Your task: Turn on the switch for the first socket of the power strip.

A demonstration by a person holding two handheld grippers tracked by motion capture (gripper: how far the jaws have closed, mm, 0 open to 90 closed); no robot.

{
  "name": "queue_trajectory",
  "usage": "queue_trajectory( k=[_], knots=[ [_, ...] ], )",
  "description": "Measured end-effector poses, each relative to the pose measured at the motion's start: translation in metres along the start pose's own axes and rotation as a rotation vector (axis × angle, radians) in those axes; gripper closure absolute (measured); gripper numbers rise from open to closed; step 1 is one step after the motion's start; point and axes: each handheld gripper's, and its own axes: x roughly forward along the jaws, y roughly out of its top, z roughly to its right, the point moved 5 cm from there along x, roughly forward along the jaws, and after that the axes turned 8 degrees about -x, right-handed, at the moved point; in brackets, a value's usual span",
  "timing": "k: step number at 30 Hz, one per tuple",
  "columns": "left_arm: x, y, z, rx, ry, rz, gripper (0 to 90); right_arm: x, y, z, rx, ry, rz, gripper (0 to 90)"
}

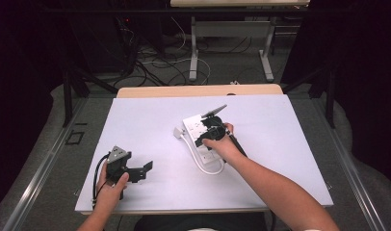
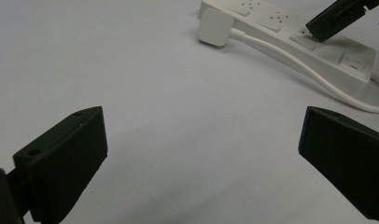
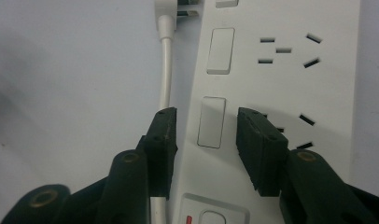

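Observation:
A white power strip [image 1: 191, 126] lies at the middle of the white table top [image 1: 136, 120], with its white plug [image 1: 178, 132] beside its far left end and its cable [image 1: 199, 162] looping along its left side. My right gripper [image 1: 203, 137] points down over the strip. In the right gripper view its jaws stand open [image 3: 207, 116] on either side of a white rocker switch [image 3: 211, 122], the left one over the cable [image 3: 165, 70] at the strip's edge. My left gripper [image 1: 143, 172] rests open at the front left with nothing in it [image 2: 202, 121].
The strip [image 3: 281, 84] carries several sockets and a main switch with a red mark [image 3: 211, 214] near my jaws. The table's front edge runs just below my left hand. Beyond the far edge are a table's legs and cables on the floor [image 1: 193, 62].

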Motion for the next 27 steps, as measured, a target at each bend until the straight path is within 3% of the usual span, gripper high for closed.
queue_trajectory(
  k=[4,9,13,15,17,19,21,22,25,27],
  knots=[
    [0.001,0.000,0.000,0.000,0.000,0.002,1.1,-0.001,0.000,0.001,0.010,-0.020,0.001,49.3],
    [0.000,0.000,0.000,0.000,0.002,0.003,1.2,-0.005,0.003,0.003,0.019,-0.012,0.012,41.4],
    [0.000,0.000,-0.001,-0.001,0.002,0.000,1.2,-0.010,0.006,0.005,0.021,-0.030,0.010,30.4],
    [0.000,0.000,-0.001,-0.001,0.003,0.000,1.2,-0.010,0.010,0.006,0.006,-0.029,0.056,25.1],
    [0.000,0.000,-0.001,-0.003,0.001,-0.001,1.2,-0.014,0.011,0.006,0.027,-0.039,0.025,21.5],
    [0.000,0.000,-0.001,-0.003,0.000,-0.001,1.2,-0.016,0.012,0.007,0.017,-0.050,0.037,17.0],
    [0.000,0.000,-0.001,-0.003,0.003,0.000,1.2,-0.018,0.014,0.006,0.041,-0.052,0.038,15.0],
    [0.000,0.000,-0.001,-0.004,0.003,-0.001,1.2,-0.018,0.014,0.009,0.016,-0.067,0.047,14.4],
    [0.001,0.000,-0.002,-0.003,0.004,-0.001,1.2,-0.020,0.016,0.009,0.022,-0.097,0.072,1.8],
    [0.001,0.000,-0.002,-0.002,0.005,0.001,1.3,-0.022,0.018,0.010,0.014,-0.111,0.077,0.0]
  ],
)
